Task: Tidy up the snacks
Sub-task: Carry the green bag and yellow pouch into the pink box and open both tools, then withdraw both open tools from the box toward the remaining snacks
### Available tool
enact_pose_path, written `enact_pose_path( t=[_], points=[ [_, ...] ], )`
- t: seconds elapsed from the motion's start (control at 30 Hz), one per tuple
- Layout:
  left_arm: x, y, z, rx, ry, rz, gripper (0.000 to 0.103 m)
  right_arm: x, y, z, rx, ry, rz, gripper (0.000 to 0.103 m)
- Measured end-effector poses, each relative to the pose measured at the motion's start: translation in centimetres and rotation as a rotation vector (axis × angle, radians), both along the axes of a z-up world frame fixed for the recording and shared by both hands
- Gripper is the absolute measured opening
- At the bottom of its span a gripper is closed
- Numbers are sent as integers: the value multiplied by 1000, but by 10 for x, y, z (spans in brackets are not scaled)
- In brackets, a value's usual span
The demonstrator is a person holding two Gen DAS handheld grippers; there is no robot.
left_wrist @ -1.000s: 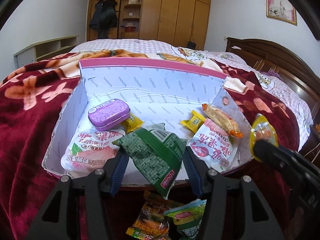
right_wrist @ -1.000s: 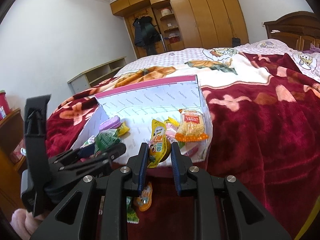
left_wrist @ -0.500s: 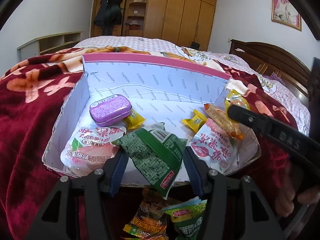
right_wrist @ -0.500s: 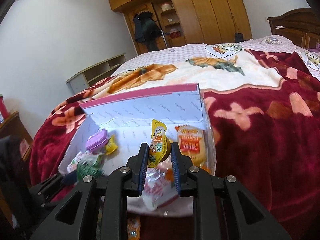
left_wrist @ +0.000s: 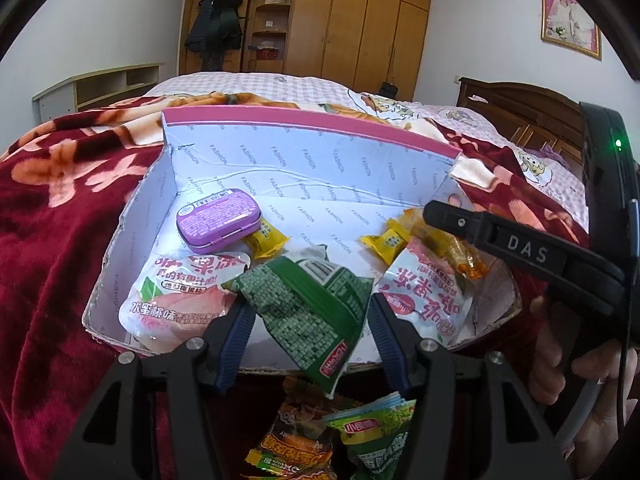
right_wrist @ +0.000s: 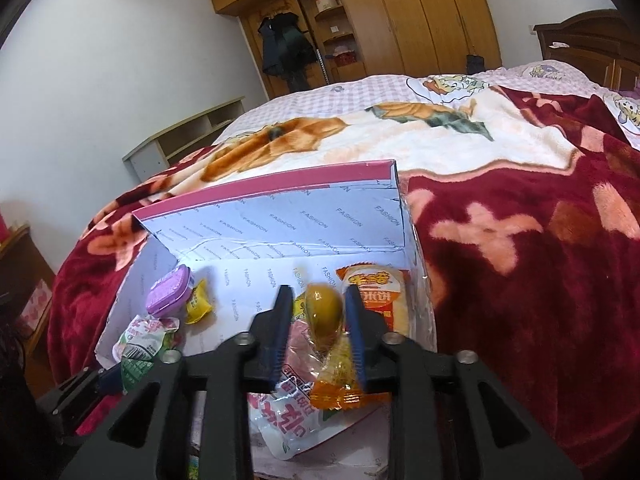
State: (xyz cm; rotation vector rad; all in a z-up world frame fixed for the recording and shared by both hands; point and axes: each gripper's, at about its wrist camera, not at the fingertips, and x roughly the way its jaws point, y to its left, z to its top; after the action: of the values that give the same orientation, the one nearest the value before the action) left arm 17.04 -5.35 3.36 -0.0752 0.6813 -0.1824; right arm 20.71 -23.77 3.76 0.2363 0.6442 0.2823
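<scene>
A white box with a pink rim (left_wrist: 304,128) lies open on the red blanket. My left gripper (left_wrist: 311,308) hangs over its near edge, shut on a green snack packet (left_wrist: 312,304) that droops past the front wall. My right gripper (right_wrist: 318,294) is above the box's right side. Its jaws are opening, and a yellow jelly cup (right_wrist: 324,310) sits blurred between them, loose from the pads. Seen from the left wrist, the right gripper's fingers (left_wrist: 500,236) reach in from the right and hide the cup.
In the box lie a purple tin (left_wrist: 218,218), two peach jelly bags (left_wrist: 180,292) (left_wrist: 424,292), two yellow candies (left_wrist: 264,238) and an orange noodle pack (right_wrist: 380,292). More snack packets (left_wrist: 304,440) lie on the blanket before the box. A hand (left_wrist: 552,360) holds the right gripper.
The right gripper moved forward over the box's right side with the yellow cup, then its jaws parted and the cup started to slip down. The left gripper kept still with the green packet.
</scene>
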Motion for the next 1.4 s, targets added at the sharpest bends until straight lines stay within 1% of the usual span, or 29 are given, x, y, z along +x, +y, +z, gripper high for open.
enact_pose_path(
  t=[0.1, 0.23, 0.3, 0.37, 0.4, 0.43, 0.5, 0.63, 0.83, 0.97, 1.27, 1.4],
  points=[
    [0, -1, 0, 1, -1, -2, 62, -1, 1, 0, -3, 2, -1, 42],
    [-1, -1, 0, 8, 1, -9, 62, -6, 3, 5, -3, -10, 3, 43],
    [-1, -2, 1, 24, 0, -12, 62, -9, 4, 9, -6, -23, 5, 46],
    [-2, -3, 3, 30, -1, -14, 64, -13, 4, 12, -4, -34, 1, 50],
    [-3, -3, 3, 27, -3, -17, 67, -15, 4, 14, 0, -38, -2, 51],
    [-4, -3, 5, 18, -5, -23, 71, -17, 4, 15, 4, -40, -5, 51],
    [-6, -3, 7, 13, -9, -30, 75, -21, 4, 16, 8, -41, -4, 52],
    [-13, -1, 13, 24, -26, -28, 75, -31, 5, 20, 14, -49, -8, 52],
    [-22, 12, 24, -17, -30, -22, 76, -48, 7, 28, 18, -65, -9, 52],
    [-29, 21, 28, -15, -28, -2, 76, -60, 7, 31, 27, -69, -15, 52],
    [-49, 37, 27, -6, -4, 11, 76, -87, 10, 27, 44, -55, -22, 52],
    [-58, 42, 24, -1, 10, 17, 76, -102, 9, 24, 50, -51, -42, 52]
  ],
)
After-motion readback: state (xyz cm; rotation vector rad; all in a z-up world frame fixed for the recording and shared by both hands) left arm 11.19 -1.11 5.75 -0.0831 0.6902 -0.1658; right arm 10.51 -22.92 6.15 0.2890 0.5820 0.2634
